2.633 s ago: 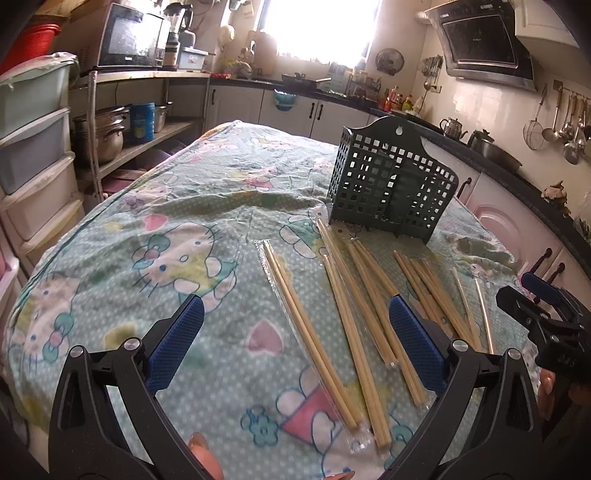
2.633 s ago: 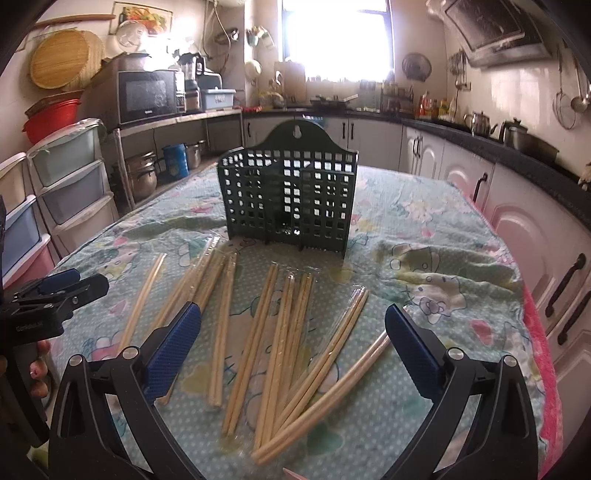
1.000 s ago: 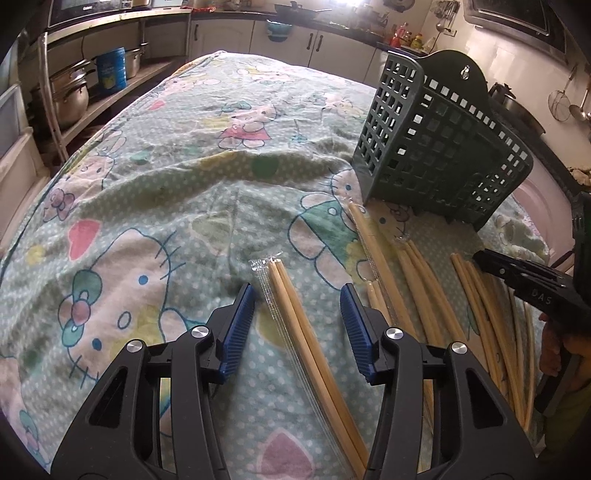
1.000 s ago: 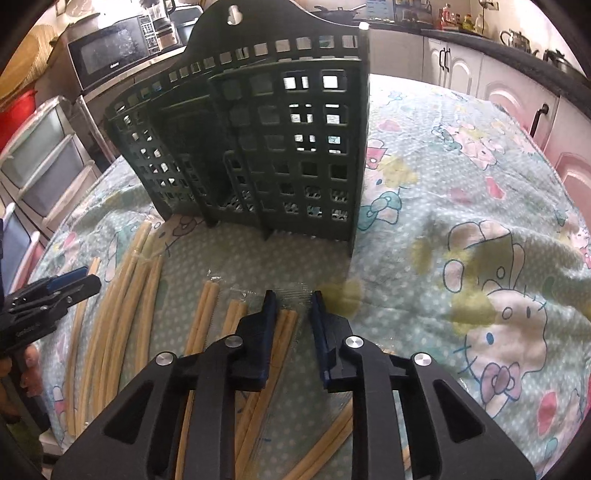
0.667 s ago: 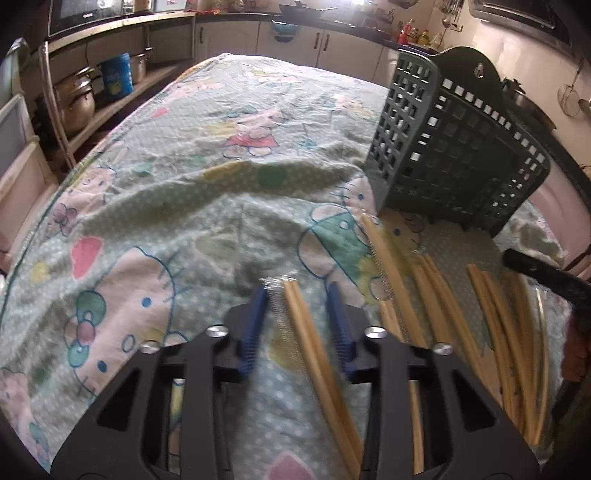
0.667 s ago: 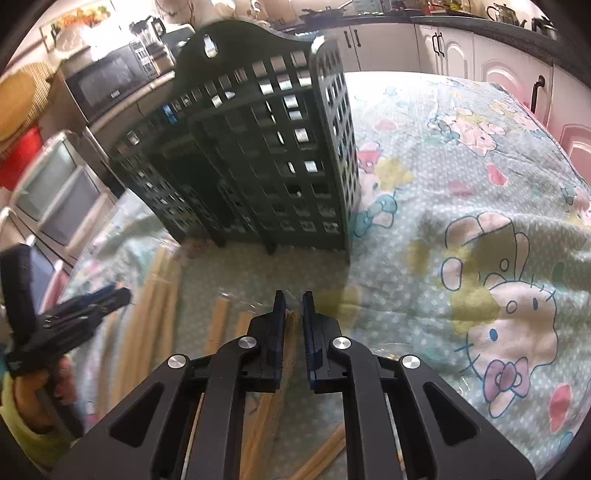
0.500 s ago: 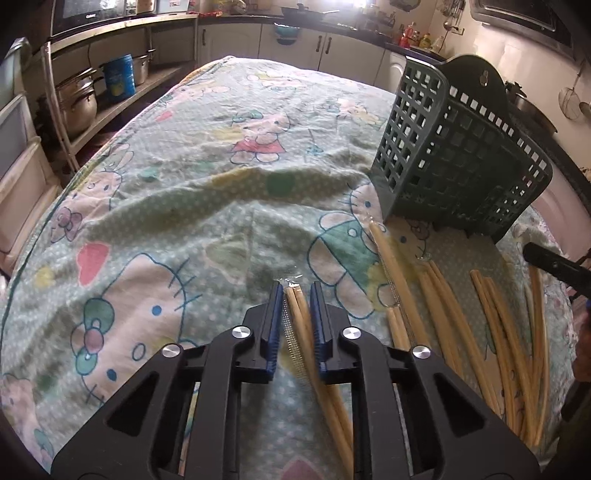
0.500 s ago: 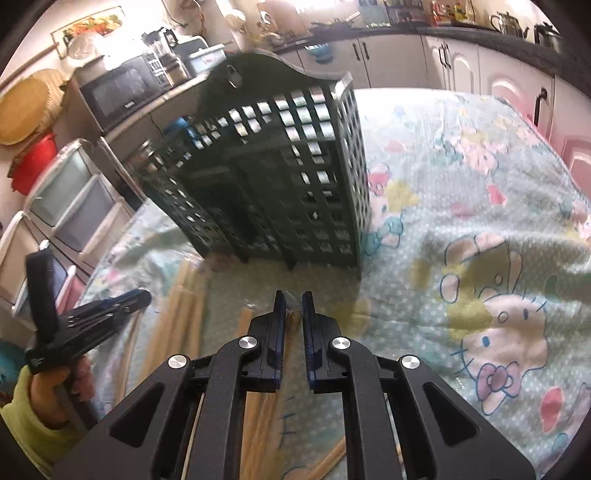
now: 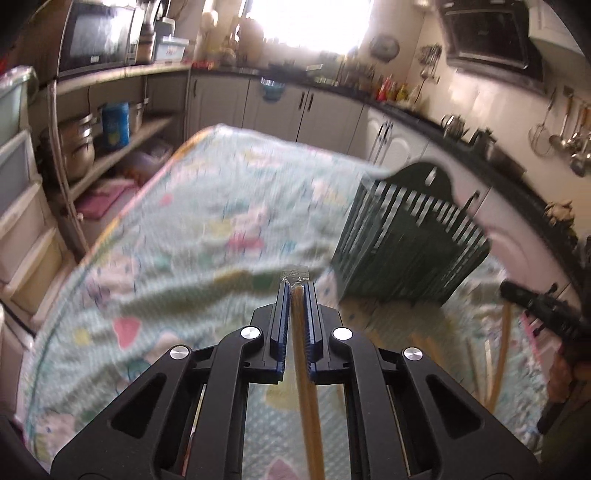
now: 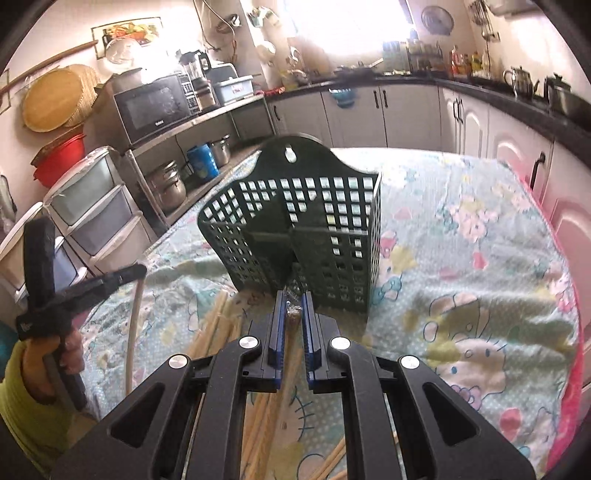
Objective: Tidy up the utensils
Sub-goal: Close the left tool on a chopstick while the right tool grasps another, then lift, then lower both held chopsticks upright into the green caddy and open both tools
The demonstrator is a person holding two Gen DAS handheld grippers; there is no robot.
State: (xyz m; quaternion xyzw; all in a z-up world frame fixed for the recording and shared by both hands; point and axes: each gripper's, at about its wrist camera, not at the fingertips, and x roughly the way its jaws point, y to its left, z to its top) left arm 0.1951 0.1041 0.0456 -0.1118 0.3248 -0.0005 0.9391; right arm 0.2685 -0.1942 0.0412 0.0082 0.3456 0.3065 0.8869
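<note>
Both hands lift wrapped chopsticks off the bench: the left gripper [image 9: 296,291] and right gripper [image 10: 291,299] each have jaws clamped on a pair [image 9: 308,406] [image 10: 292,314], the green basket [image 10: 306,225] directly ahead of the right, nearer one.

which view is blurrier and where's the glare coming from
Left wrist view: motion blur smears the cloth and the basket; only the left gripper and its chopsticks stay sharp. Right wrist view: mostly crisp, basket grid clear. Both: the window is blown out white, and fisheye bends the edges.
</note>
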